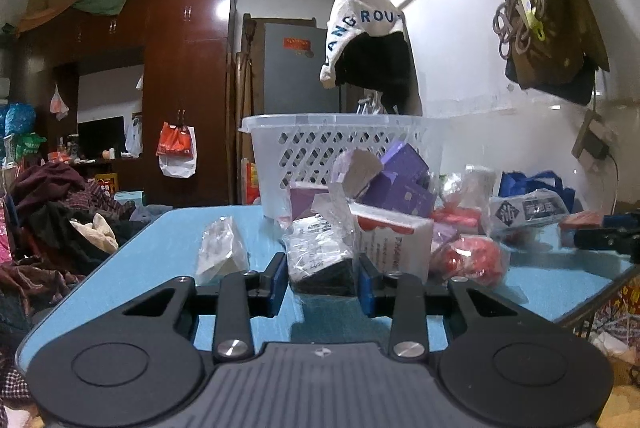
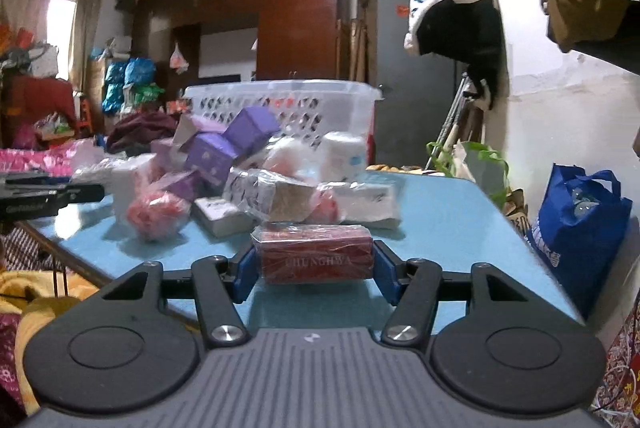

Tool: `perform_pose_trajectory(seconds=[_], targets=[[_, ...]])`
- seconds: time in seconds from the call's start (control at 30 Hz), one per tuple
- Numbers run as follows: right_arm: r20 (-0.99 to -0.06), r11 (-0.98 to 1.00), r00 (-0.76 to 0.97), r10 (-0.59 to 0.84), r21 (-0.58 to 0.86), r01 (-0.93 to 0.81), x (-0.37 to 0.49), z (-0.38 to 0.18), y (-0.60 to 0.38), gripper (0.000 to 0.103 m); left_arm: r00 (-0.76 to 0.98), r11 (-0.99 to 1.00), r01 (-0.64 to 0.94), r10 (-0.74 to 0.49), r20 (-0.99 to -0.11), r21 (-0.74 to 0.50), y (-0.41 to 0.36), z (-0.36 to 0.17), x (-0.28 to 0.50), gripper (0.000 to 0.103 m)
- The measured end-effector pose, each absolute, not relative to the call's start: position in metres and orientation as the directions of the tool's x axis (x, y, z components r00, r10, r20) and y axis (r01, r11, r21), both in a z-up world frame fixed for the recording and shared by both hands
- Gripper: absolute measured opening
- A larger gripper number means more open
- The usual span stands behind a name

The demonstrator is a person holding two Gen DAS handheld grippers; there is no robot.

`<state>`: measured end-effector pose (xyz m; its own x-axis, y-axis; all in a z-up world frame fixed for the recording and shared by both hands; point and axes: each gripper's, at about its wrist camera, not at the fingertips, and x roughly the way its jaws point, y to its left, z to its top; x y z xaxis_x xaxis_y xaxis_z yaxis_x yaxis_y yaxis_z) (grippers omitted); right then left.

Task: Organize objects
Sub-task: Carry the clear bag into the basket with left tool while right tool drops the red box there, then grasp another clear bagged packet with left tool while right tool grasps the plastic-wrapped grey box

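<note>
A red box wrapped in clear film (image 2: 316, 258) sits clamped between the blue pads of the right gripper (image 2: 316, 264), just above the blue table (image 2: 448, 212). The left gripper (image 1: 322, 278) is closed on a plastic-wrapped dark packet (image 1: 320, 256) at the near edge of a heap of purple boxes (image 1: 404, 168) and wrapped parcels. Behind the heap stands a white lattice basket (image 1: 304, 144).
</note>
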<state>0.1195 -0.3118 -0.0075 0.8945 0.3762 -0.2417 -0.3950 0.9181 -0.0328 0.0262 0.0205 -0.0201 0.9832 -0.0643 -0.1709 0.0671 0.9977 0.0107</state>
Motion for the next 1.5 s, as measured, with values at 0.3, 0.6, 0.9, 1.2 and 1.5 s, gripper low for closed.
perform_pose_trajectory(seconds=[0.3, 0.6, 0.9, 1.2, 1.5], targets=[[-0.178, 0.927, 0.911, 0.373, 0.028, -0.374, 0.120, 0.012, -0.326, 0.062, 0.989, 0.998, 0.061, -0.065, -0.129, -0.029, 0.026, 0.001, 0.037, 0.039], [-0.127, 0.891, 0.885, 0.449, -0.012, -0.454, 0.200, 0.089, -0.263, 0.062, 0.989, 0.991, 0.112, -0.119, -0.089, -0.076, 0.028, 0.093, 0.127, 0.039], [-0.198, 0.914, 0.896, 0.397, -0.003, -0.406, 0.322, 0.120, -0.215, 0.062, 0.939, 0.981, 0.185, -0.196, -0.282, -0.066, 0.008, 0.124, 0.249, 0.044], [-0.169, 0.907, 0.898, 0.407, -0.041, -0.419, 0.289, 0.114, -0.221, 0.103, 0.965, 0.983, 0.155, -0.171, -0.197, -0.096, 0.032, 0.115, 0.224, 0.103], [-0.140, 0.904, 0.894, 0.425, 0.015, -0.427, 0.167, 0.033, -0.291, 0.103, 0.974, 0.998, 0.040, -0.028, -0.223, 0.048, 0.065, 0.059, 0.112, 0.103]])
